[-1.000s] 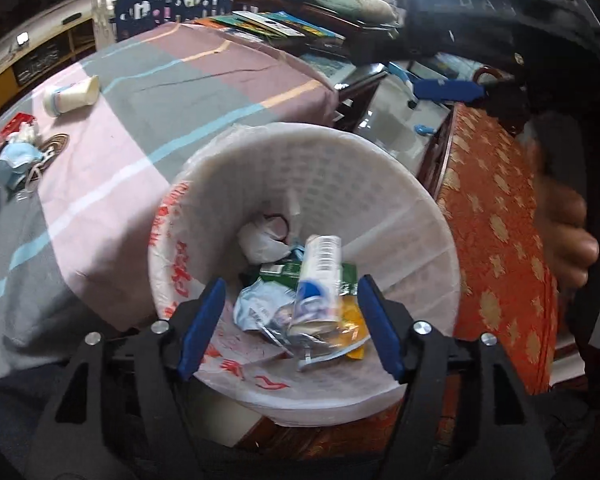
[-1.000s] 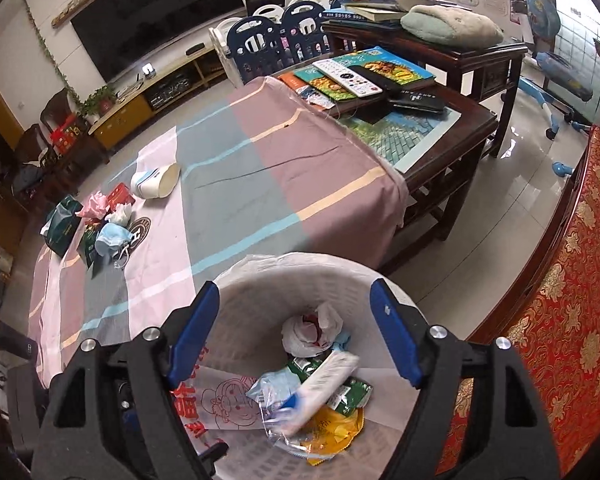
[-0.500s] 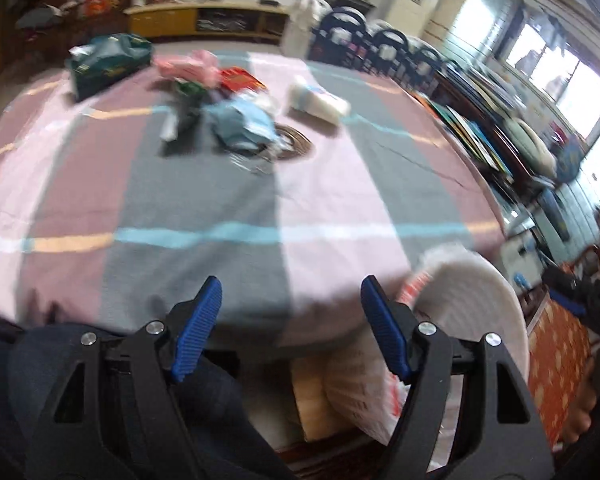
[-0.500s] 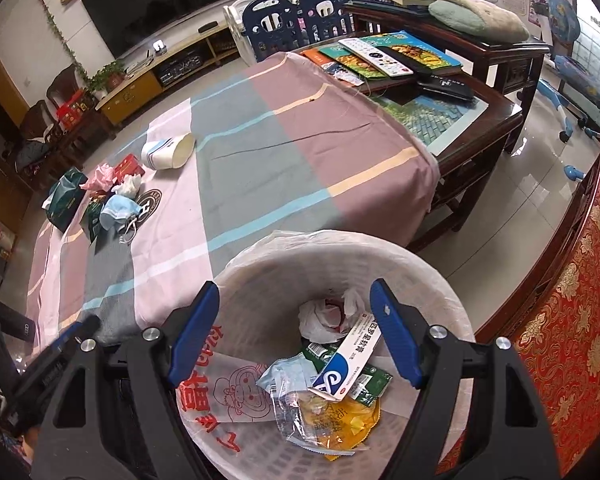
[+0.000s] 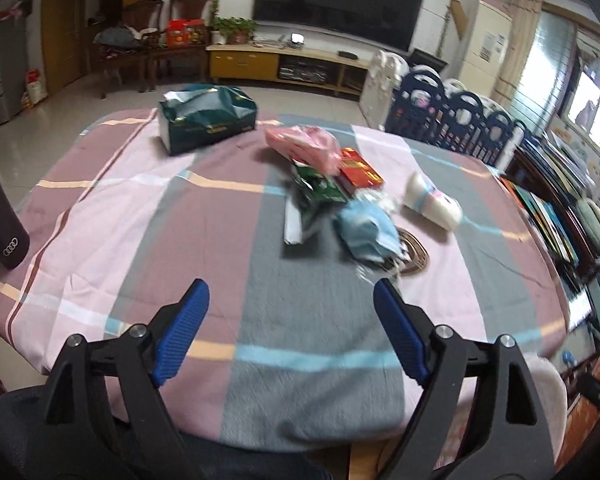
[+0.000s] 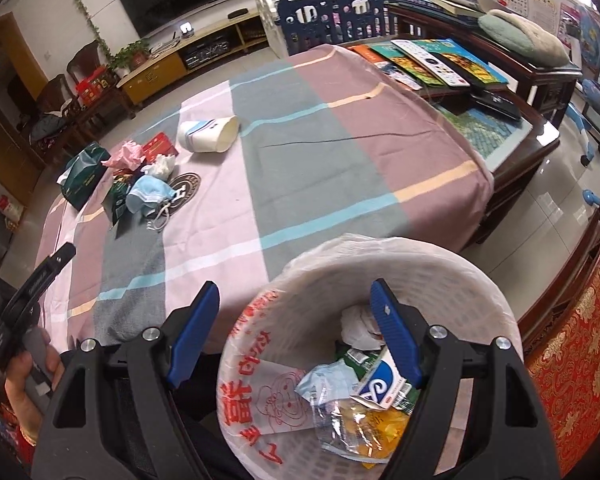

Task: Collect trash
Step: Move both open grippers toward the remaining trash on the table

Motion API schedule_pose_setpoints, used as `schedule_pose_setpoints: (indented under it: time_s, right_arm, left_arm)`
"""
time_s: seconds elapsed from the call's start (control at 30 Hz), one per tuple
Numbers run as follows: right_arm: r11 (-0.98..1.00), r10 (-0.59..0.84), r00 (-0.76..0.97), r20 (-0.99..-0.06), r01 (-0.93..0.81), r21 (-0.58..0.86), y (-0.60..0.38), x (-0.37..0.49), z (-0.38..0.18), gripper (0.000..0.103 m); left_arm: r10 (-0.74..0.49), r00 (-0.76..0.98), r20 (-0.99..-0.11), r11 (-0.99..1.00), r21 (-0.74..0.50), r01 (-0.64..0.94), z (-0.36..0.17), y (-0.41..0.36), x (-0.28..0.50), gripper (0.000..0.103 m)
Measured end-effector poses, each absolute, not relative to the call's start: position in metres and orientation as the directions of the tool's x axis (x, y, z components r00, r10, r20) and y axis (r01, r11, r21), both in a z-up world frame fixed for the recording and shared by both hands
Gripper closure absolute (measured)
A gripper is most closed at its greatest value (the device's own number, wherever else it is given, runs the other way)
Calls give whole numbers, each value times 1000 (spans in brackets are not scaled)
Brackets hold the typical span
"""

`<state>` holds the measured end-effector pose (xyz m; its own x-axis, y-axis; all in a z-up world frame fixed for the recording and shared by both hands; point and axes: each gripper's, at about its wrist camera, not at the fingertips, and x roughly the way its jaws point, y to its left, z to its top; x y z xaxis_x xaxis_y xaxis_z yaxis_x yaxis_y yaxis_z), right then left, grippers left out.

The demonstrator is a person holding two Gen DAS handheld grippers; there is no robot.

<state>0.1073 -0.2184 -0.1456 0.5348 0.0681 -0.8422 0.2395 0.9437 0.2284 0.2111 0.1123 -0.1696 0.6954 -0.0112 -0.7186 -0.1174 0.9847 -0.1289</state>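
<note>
A pile of trash lies on the checked tablecloth (image 5: 220, 240): a blue face mask (image 5: 366, 230), a green wrapper (image 5: 320, 188), a pink bag (image 5: 304, 146), a red packet (image 5: 360, 170) and a tipped paper cup (image 5: 432, 202). My left gripper (image 5: 290, 320) is open and empty above the table's near edge, short of the pile. My right gripper (image 6: 296, 320) is open and empty above the white bin (image 6: 440, 264), which holds wrappers and a blue-and-white box (image 6: 380, 380). The mask (image 6: 148, 194) and cup (image 6: 208, 134) show in the right wrist view too.
A green tissue box (image 5: 206, 124) stands at the table's far side, a dark bottle (image 5: 0, 220) at its left edge. A round coaster (image 5: 414, 252) lies under the mask. A side table with books and remotes (image 6: 440, 64) is at the right, a red sofa (image 6: 580, 340) beside the bin.
My left gripper has swung from over the bin to face the table and the trash pile. The blue-and-white box has dropped into the bin. My right gripper stays over the bin.
</note>
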Motion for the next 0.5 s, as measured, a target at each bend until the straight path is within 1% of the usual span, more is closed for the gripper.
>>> schedule_pose_setpoints:
  time_s: [0.13,0.23,0.27,0.33,0.37,0.5]
  right_arm:
    - [955,73,545,-835,202,216,-196,128,-147,27]
    - [961,83,547,-833,178,213,-176,149,-156,27]
    - [962,94,544,-834,167,217,-168,157,-161,27]
    - [963,117,529,-840,147,226,-152,173,-174,27]
    - [964,129,518,-845,136,230,-142,184,-182,27]
    - [968,136,524,-841,110,225,-112,226,-194,27]
  left_arm:
    - [38,690,-722,947,-194,-255,-181,137,220,17]
    - [109,694,-711,885,-249,-394,-186,160,213,16]
    - [136,702,-700,866,-261,-427,-185,165,209,13]
    - [161,706,-689,852,-264,-453,-184,169,205,10]
    - [156,706,-691,850,-271,-452,-185,170,205,8]
    - [123,677,-726,850,-275,-449,-192,171,211,7]
